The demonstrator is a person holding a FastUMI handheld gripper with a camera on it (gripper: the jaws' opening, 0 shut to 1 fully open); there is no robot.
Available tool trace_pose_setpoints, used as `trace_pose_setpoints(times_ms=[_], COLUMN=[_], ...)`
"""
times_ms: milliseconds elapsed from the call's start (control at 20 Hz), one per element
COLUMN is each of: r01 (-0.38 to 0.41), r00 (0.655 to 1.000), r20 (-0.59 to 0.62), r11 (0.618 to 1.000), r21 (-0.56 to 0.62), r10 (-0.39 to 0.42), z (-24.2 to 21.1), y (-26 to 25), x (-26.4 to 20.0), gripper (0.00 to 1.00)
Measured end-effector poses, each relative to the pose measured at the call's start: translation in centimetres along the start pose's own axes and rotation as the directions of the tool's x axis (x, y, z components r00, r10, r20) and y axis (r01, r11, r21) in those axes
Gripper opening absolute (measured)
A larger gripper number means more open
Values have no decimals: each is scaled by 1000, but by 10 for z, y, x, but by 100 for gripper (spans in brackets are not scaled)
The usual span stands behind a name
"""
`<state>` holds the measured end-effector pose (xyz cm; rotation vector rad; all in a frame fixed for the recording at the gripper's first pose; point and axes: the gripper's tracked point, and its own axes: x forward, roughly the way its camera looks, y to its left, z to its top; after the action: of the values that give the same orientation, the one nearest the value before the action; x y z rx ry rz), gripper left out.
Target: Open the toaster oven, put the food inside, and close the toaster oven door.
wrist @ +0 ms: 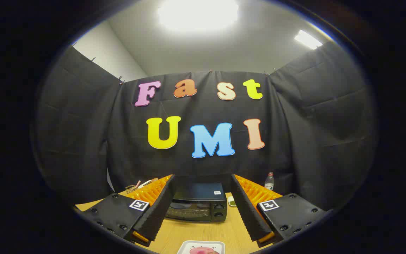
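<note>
A black toaster oven (198, 203) stands on the wooden table (203, 231) beyond my fingers, seen through the gap between them. Its glass door is shut, with two knobs at its right side. Near me, just below the gap, lies a white plate (189, 246) holding a pink piece of food (203, 251). My gripper (203, 211) is open wide, nothing between its fingers (155, 211), and it hangs above the table short of the oven.
A clear plastic bottle (269, 181) stands at the back right by the cloth wall. A small green dish (232, 201) sits just right of the oven. Some small items (137, 185) lie at the back left.
</note>
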<state>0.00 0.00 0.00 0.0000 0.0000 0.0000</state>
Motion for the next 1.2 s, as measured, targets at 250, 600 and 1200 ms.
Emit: trace_pose_setpoints(times_ms=[250, 600, 1200], r01=[-1, 1, -64], r00=[1000, 1000, 996], r20=[-7, -24, -66], r11=[1000, 1000, 998], r21=[2, 17, 21], r10=[1, -1, 66], z=[-4, -11, -34], y=[1, 0, 45], x=[2, 10, 76], gripper=[97, 97, 99])
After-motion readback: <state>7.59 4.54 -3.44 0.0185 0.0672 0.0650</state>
